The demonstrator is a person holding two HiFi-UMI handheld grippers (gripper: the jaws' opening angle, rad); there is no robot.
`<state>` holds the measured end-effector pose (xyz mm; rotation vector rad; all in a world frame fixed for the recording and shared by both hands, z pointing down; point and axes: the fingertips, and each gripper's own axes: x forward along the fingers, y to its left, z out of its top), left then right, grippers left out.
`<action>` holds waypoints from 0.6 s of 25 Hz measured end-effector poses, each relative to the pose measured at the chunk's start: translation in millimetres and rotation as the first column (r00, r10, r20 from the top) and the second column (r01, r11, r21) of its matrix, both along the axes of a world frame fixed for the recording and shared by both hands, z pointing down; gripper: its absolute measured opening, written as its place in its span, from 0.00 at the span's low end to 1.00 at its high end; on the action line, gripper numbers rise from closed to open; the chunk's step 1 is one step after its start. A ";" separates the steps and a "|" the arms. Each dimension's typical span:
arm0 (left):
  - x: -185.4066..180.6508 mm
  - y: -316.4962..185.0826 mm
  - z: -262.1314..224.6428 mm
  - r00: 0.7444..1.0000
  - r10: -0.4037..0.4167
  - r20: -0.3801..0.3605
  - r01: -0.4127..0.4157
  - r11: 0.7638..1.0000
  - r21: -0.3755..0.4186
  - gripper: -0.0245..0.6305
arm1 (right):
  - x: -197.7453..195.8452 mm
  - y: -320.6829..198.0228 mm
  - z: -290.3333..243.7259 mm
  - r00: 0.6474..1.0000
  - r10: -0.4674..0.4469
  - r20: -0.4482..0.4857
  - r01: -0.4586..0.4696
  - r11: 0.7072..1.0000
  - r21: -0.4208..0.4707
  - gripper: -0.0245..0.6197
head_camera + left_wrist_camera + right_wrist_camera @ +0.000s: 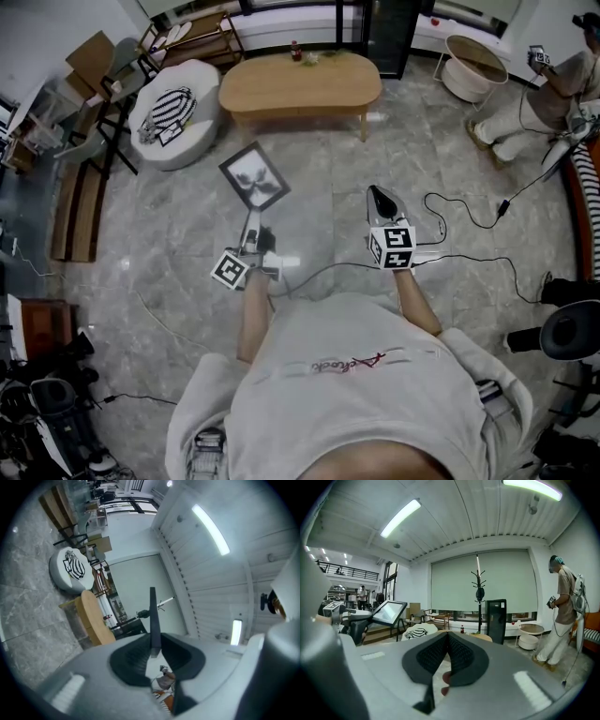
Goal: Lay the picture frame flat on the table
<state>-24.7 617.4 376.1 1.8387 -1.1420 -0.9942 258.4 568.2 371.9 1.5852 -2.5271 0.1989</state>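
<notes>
Close below the head camera is the person's pale sweatshirt (pixel 356 375). Just ahead of it the left gripper (pixel 251 222) is clamped on the lower edge of the picture frame (pixel 254 175), which stands up from the pads and hangs in the air above the marble floor (pixel 328 202), well short of the oval wooden table (pixel 300 86). The right gripper (pixel 378 195) has its jaws pressed together on nothing. I would say this is the carrying step. What remains is to reach the table, tip the frame level and lower it onto bare wood, away from the small bottle (pixel 296 52) at the far edge. A white pouf with a striped cushion (pixel 173 122) sits left of the table. A black cable (pixel 469 214) trails on the floor to the right, near another person (pixel 534 103), and neither looks to block the path.
</notes>
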 end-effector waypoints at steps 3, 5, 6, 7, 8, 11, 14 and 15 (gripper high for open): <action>7.7 -4.9 2.5 1.000 -0.009 -0.008 0.009 1.000 -0.001 0.14 | 6.5 -3.9 3.5 1.000 -0.015 -0.003 0.015 1.000 -0.002 0.04; 13.2 -8.1 2.7 1.000 -0.014 -0.013 0.014 1.000 0.002 0.14 | 11.9 -5.4 5.2 1.000 -0.021 -0.006 0.021 1.000 -0.003 0.04; 15.8 -9.4 2.7 1.000 -0.015 -0.013 0.015 1.000 0.004 0.14 | 14.5 -5.9 6.3 1.000 -0.023 -0.007 0.023 1.000 -0.005 0.04; 18.5 -11.2 2.5 1.000 -0.015 -0.012 0.015 1.000 0.006 0.14 | 17.2 -6.8 7.5 1.000 -0.023 -0.008 0.023 1.000 -0.007 0.04; 21.4 -13.6 2.4 1.000 -0.015 -0.011 0.015 1.000 0.010 0.14 | 20.3 -8.2 8.7 1.000 -0.023 -0.008 0.023 1.000 -0.009 0.04; 30.8 -20.4 3.4 1.000 -0.015 -0.011 0.016 1.000 0.013 0.14 | 29.9 -13.6 11.2 1.000 -0.023 -0.005 0.023 1.000 -0.008 0.04; 35.5 -22.5 4.8 1.000 -0.016 -0.014 0.017 1.000 0.011 0.14 | 33.7 -16.1 13.2 1.000 -0.026 -0.005 0.025 1.000 -0.008 0.04; 35.8 -22.5 5.2 1.000 -0.018 -0.016 0.018 1.000 0.010 0.14 | 33.5 -16.3 13.7 1.000 -0.028 -0.005 0.028 1.000 -0.008 0.04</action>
